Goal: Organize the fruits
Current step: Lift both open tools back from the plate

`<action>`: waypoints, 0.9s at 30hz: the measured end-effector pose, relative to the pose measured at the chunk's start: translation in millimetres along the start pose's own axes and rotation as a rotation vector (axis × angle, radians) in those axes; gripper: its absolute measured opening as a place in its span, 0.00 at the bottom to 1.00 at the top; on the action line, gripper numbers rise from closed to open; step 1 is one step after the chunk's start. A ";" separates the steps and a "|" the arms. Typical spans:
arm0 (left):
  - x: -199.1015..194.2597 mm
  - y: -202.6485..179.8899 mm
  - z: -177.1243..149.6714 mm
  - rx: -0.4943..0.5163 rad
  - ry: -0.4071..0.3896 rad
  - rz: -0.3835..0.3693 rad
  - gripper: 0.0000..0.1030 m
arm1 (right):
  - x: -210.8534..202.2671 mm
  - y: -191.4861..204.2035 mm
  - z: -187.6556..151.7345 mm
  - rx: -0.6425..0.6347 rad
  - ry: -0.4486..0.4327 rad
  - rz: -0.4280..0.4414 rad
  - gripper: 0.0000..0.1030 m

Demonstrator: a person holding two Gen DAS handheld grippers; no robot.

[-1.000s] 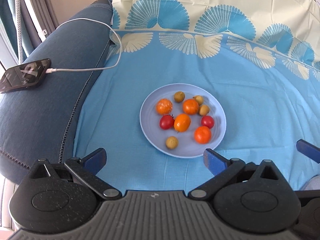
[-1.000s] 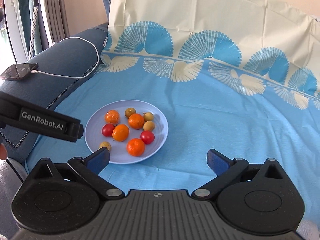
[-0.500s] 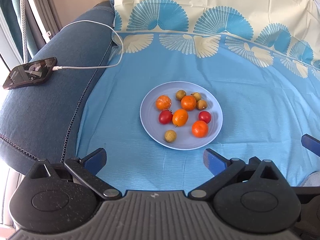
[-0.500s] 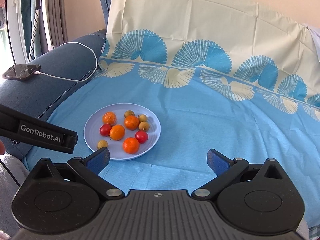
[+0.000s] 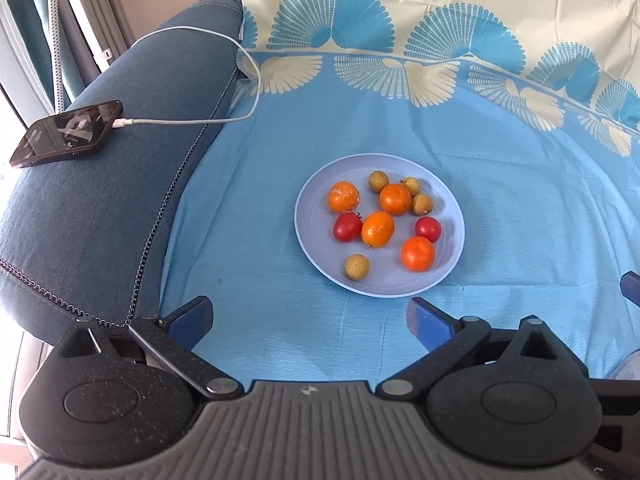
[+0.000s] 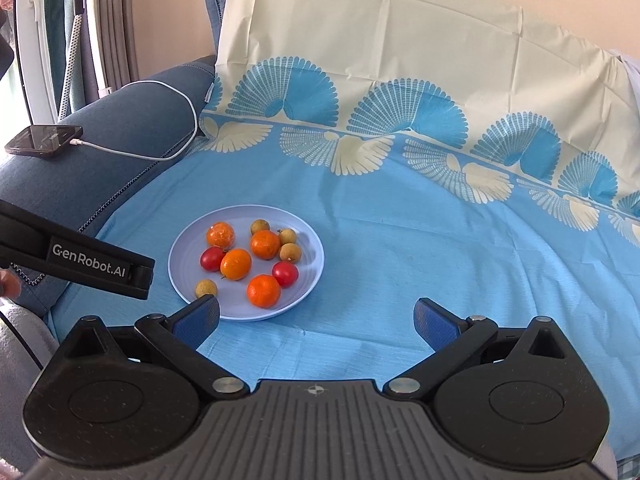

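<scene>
Window [image 6: 40,40] only from right wrist.

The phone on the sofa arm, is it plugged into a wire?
Yes, a white cable is plugged into the end of the phone lying on the blue sofa arm.

Left wrist view: looks forward and down along left gripper [image 5: 308,318], plate [image 5: 454,252] just beyond fingertips, centred between them. Right wrist view: same forward-down facing along right gripper [image 6: 318,320], set further right, plate [image 6: 310,280] ahead-left, touching left fingertip in frame. Shared: plate, blue cloth [image 5: 280,152], sofa arm with phone [image 6: 44,140]. Left gripper's body visible at left edge of right view.
</scene>
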State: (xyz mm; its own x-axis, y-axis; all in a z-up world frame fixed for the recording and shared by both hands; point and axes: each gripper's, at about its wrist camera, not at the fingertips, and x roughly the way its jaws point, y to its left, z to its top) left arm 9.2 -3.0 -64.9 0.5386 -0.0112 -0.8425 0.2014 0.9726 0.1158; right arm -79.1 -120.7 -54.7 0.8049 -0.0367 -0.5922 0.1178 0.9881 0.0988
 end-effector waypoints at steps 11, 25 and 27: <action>0.1 -3.9 -1.7 0.011 0.002 0.016 1.00 | 1.5 -1.2 -0.7 0.004 -0.007 0.001 0.99; 2.1 -3.7 -0.5 0.006 0.013 0.028 1.00 | 1.6 -1.4 -3.0 0.005 -0.020 -0.007 0.99; 2.0 -4.7 -0.5 0.005 0.013 0.031 1.00 | 1.9 -1.1 -3.0 0.007 -0.019 -0.007 0.99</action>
State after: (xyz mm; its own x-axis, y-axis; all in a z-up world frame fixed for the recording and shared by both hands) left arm 8.9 -7.5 -67.4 0.5343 0.0220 -0.8450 0.1889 0.9713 0.1448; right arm -79.5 -121.4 -58.3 0.8150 -0.0469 -0.5776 0.1276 0.9868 0.0999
